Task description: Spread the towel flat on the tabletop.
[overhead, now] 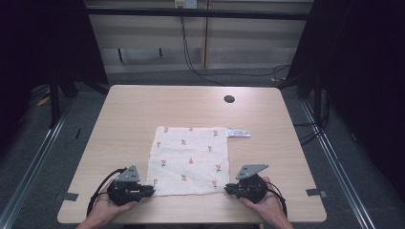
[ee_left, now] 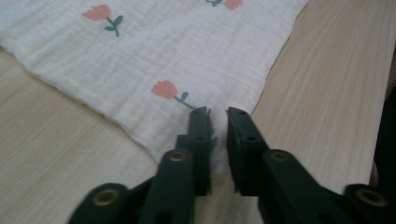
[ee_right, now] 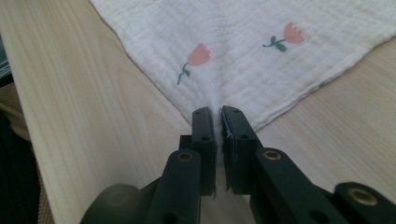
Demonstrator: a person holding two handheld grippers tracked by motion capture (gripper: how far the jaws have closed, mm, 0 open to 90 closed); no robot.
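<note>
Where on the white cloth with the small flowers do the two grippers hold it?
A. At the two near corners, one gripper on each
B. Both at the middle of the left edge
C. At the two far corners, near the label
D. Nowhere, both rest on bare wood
A: the left gripper and the right gripper each pinch a near corner of the cloth; each gripper view shows fabric between the closed jaws.

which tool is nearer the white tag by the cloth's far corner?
Right. The right tool grips the cloth's near right corner, same side as the tag; the left tool grips the near left corner.
</note>
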